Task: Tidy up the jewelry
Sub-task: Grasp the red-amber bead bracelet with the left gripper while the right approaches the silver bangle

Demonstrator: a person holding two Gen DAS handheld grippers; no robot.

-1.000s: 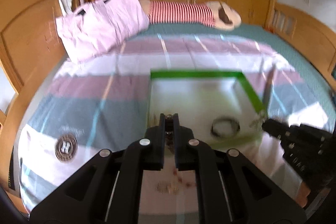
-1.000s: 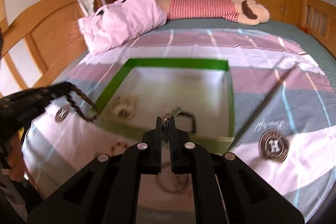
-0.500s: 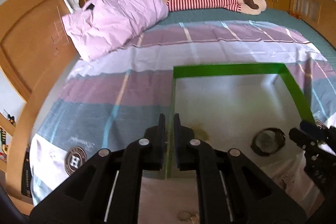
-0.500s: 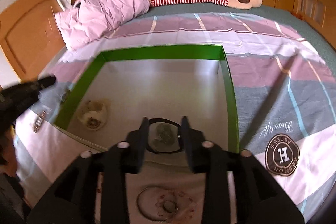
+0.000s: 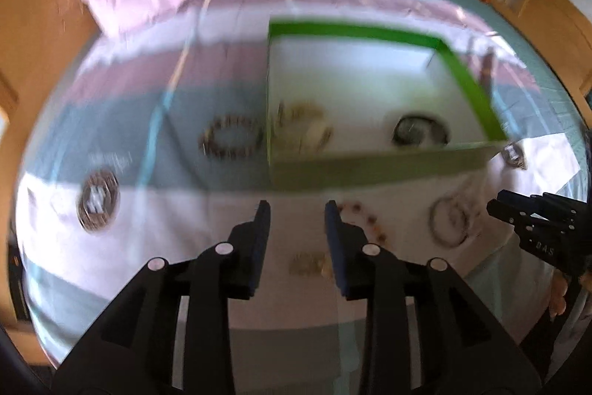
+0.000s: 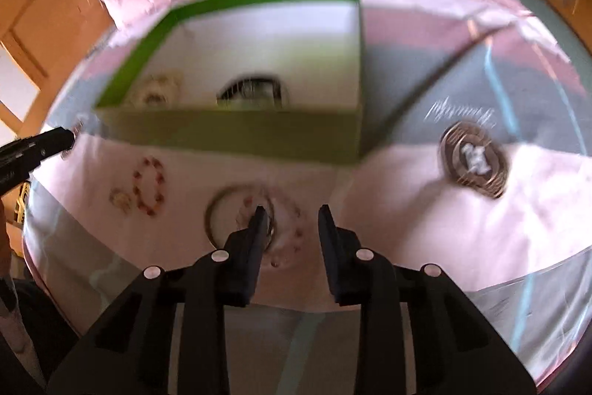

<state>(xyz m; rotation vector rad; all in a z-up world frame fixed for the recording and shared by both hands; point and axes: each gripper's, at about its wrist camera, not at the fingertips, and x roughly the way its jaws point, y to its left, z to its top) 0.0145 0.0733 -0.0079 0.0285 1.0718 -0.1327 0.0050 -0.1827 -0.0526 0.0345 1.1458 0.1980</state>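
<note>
Both claws empty over the bed: left claw [image 5: 297, 208] just spread wider, right claw [image 6: 289, 210] just narrowed, still apart, above thin metal bangle [image 6: 236, 215] & red bead bracelet [image 6: 150, 186]. Beyond, green-rimmed cardboard box [image 6: 236, 136] w/ pieces inside. Risk: snagging soft sheet, or pinching two overlapping pieces.

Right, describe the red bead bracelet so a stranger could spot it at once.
Find the green-rimmed cardboard box on the striped bedspread. On the white band of cloth before its near wall lies the small loop of red beads. Beside it, the plain thin metal bangle is bigger and beadless, and the pale cluster has no open loop.
</note>
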